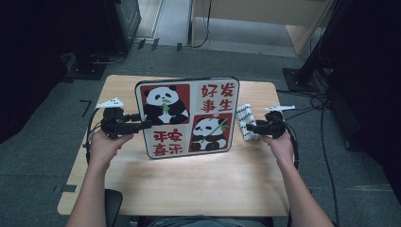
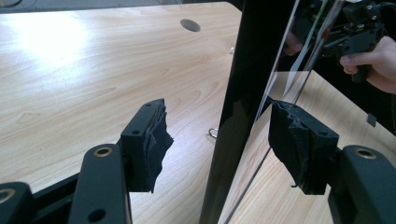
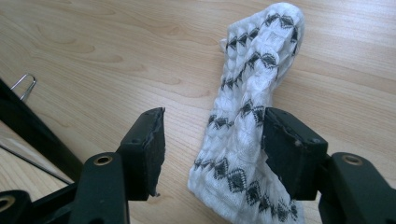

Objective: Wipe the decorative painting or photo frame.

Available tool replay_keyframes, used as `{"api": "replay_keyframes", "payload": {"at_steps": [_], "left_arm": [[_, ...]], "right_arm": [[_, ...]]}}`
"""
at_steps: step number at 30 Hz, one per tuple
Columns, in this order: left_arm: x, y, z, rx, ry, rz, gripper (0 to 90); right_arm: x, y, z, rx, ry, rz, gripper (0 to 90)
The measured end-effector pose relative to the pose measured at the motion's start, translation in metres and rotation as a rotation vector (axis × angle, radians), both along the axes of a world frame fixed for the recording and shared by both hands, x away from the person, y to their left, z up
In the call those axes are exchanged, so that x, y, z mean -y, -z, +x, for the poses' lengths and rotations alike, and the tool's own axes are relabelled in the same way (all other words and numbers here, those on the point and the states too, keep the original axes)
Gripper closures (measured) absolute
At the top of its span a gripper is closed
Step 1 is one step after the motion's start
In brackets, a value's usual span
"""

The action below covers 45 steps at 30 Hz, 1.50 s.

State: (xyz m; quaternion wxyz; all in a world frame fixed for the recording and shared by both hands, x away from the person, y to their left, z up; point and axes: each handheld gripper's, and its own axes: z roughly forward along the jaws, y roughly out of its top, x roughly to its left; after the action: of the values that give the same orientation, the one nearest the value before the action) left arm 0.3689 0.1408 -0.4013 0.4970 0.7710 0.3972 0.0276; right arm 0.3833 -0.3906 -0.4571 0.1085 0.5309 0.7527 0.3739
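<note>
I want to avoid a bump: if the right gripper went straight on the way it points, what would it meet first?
Probably the white patterned cloth, lying on the table between the open right gripper jaws.

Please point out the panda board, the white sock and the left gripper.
panda board (image 1: 187,118): high view, middle of printed face.
white sock (image 3: 243,121): right gripper view, middle of fabric.
left gripper (image 2: 217,140): left gripper view, between its jaws.

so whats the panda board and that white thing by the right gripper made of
Panda board: looks like a glossy rigid panel, maybe glass or a mirror; its black-edged face reflects the table.
White thing: a soft knitted cloth, likely a sock, with ribbed texture and black diamond pattern.
</note>
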Motion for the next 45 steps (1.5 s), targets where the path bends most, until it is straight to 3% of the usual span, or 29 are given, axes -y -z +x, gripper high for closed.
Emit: {"api": "replay_keyframes", "payload": {"at_steps": [8, 16, 23, 32, 37, 39, 45], "left_arm": [[-0.001, 0.000, 0.000, -0.012, -0.011, 0.002, 37.1], [-0.006, -0.002, -0.005, 0.002, -0.013, -0.002, 36.4], [-0.019, -0.002, -0.009, 0.017, -0.048, -0.006, 35.9], [-0.033, 0.006, -0.009, -0.003, -0.078, -0.012, 30.4], [-0.037, 0.009, -0.011, -0.007, -0.100, 0.001, 31.1], [-0.041, 0.012, -0.013, 0.006, -0.119, 0.027, 31.1], [-0.053, 0.018, -0.014, -0.003, -0.168, 0.033, 30.8]], "right_arm": [[0.001, 0.003, 0.000, -0.007, -0.003, 0.001, 40.7], [0.003, 0.001, 0.002, -0.003, -0.005, 0.010, 40.7], [-0.002, 0.002, 0.006, -0.003, -0.005, 0.007, 39.5], [-0.004, 0.001, 0.009, 0.002, -0.014, 0.008, 38.9], [-0.007, 0.000, 0.012, 0.007, -0.023, 0.005, 39.0], [-0.008, 0.000, 0.014, 0.010, -0.026, 0.004, 39.0], [-0.013, 0.001, 0.018, 0.010, -0.045, -0.004, 38.9]]}}
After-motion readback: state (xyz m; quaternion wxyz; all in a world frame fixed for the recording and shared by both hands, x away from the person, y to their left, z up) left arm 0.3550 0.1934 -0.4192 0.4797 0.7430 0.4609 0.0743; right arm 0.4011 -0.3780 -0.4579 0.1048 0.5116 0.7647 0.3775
